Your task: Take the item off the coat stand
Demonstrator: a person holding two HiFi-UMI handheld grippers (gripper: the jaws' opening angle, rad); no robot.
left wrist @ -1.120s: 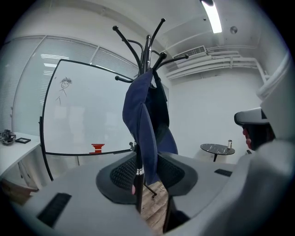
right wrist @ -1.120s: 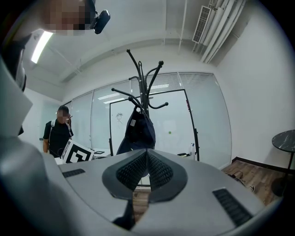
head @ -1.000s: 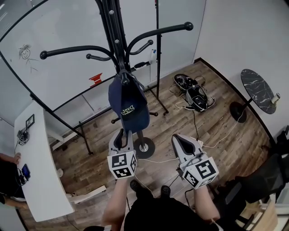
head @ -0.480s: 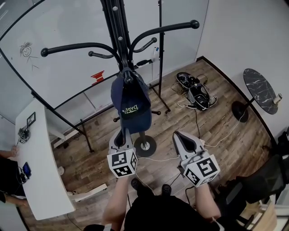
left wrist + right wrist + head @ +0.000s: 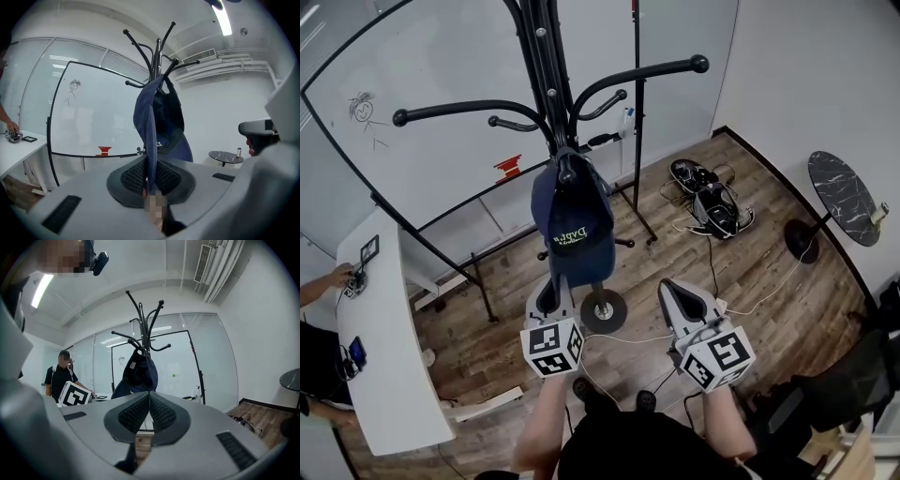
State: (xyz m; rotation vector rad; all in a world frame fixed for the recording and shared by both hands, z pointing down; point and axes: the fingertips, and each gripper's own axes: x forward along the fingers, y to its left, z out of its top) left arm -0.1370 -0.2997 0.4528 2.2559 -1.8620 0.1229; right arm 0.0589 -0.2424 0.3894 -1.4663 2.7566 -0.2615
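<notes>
Your cap (image 5: pixel 572 220) is soft navy cloth with pale stitched lettering, hung on a coat stand (image 5: pixel 547 84) of smooth, glossy black metal. Under the stand, the floor (image 5: pixel 675 248) is matt brown wood plank; behind it, the whiteboard (image 5: pixel 441 75) looks glossy. Your right gripper (image 5: pixel 149 394) is matt grey plastic, its pads (image 5: pixel 133 414) ribbed black.

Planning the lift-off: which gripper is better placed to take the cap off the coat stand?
Left. The left gripper has just been closing its jaws and now pinches the brim of the cap on the coat stand. The right gripper is shut, empty, off to the side.
</notes>
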